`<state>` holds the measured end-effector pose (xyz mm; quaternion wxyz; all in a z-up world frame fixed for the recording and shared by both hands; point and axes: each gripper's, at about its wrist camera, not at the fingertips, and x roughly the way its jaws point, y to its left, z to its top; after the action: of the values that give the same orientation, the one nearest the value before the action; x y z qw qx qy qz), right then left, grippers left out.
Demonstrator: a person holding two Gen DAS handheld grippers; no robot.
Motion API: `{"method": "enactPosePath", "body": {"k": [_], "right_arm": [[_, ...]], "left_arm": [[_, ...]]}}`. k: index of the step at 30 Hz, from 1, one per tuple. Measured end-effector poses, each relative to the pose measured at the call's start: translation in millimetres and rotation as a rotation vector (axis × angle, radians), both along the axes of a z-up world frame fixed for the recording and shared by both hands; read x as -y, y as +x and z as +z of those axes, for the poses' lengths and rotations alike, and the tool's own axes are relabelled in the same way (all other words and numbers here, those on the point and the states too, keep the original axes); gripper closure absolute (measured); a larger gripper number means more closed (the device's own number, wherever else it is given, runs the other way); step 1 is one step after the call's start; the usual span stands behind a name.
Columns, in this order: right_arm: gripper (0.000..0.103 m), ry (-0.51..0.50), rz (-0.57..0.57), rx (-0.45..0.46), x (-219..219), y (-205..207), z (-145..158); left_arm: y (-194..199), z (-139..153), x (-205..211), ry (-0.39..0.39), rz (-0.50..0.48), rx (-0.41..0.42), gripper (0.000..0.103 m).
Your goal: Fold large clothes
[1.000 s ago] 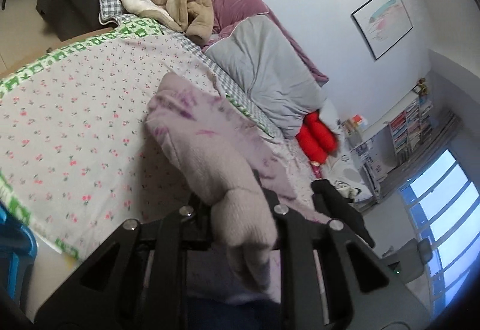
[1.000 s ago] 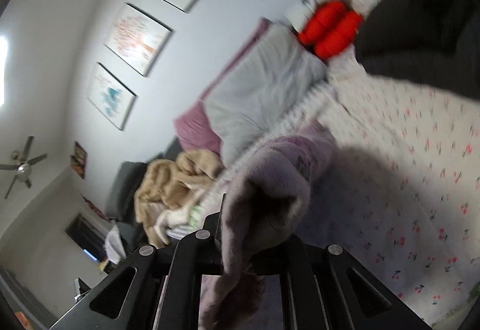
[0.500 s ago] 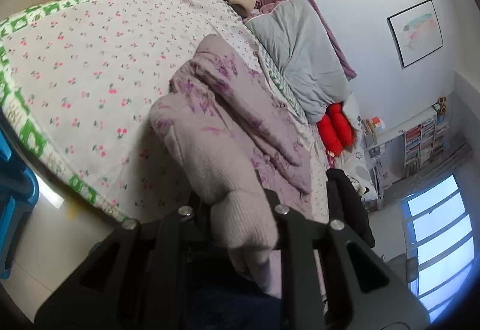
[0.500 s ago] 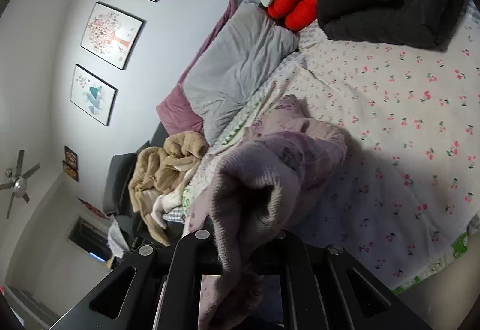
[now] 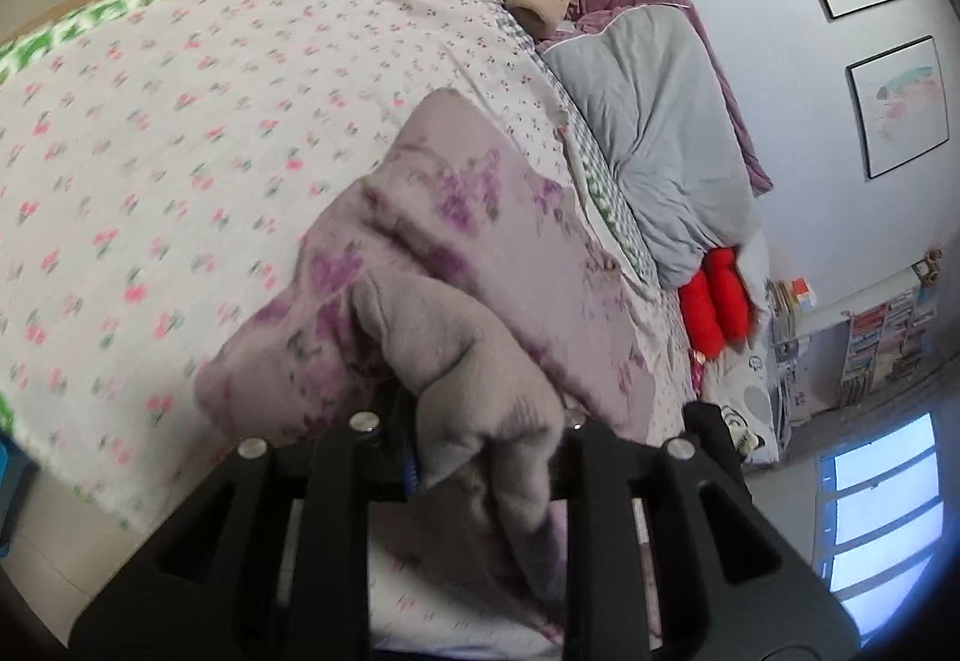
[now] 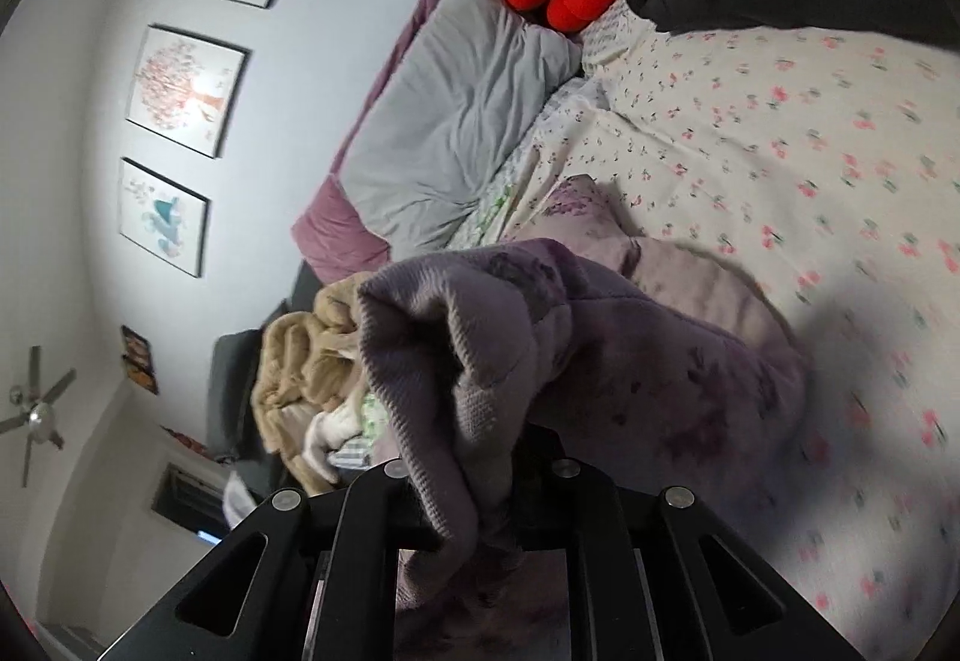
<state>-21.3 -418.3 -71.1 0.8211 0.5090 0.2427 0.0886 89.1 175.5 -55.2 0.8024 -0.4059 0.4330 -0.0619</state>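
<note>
Lower centre of each view: left gripper and right gripper each clamp a bunched edge of the garment, spreading it over the bed for folding.

A grey duvet and red cushions lie on the cherry-print bedsheet.
</note>
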Motion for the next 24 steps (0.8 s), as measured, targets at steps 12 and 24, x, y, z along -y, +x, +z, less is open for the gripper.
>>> {"method": "enactPosePath", "body": {"k": [12, 24], "right_arm": [[0.057, 0.130, 0.025, -0.178, 23, 136, -38], [0.017, -0.347, 0.125, -0.142, 39, 149, -21]], "left_arm": [[130, -39, -2, -0.054, -0.047, -0.175, 0.052], [131, -42, -29, 0.087, -0.221, -0.081, 0.024]]}}
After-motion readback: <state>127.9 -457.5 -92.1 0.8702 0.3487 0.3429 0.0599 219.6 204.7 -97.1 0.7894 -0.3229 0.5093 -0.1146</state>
